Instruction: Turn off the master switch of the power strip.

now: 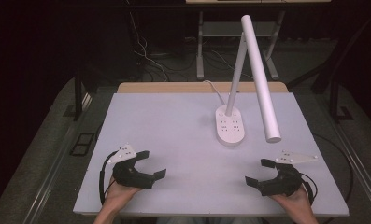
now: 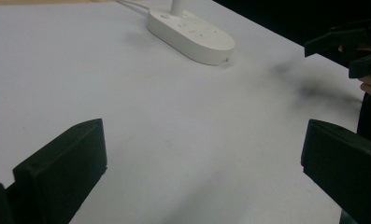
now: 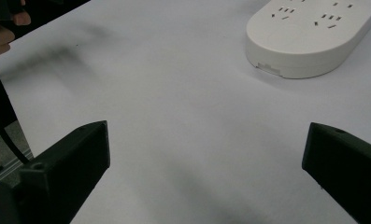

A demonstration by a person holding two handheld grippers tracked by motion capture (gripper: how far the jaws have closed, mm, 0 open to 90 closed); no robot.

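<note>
Toward the far edge of the pale grey worktop [image 1: 164, 135], right of centre, stands the white plastic desk lamp with oval socket base [image 1: 230, 125]. Near the front edge, left gripper [image 1: 151, 164] and right gripper [image 1: 256, 171] hover empty, jaws spread wide. It looks light, rigid, smooth and top-heavy; grip its slim upright stem low.

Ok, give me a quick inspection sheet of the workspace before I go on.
Surface: pale table, faint dark smudges.
Job's things: white desk lamp standing on its oval socket base, untouched.
Clutter: nothing seen.
Grippers: left tongs and right tongs open, held near the front edge, apart from the lamp.
Cables: white lamp cord runs off the back edge; a black cable loops at the left tongs.
Surroundings: dark floor, table legs, loose wires behind.
</note>
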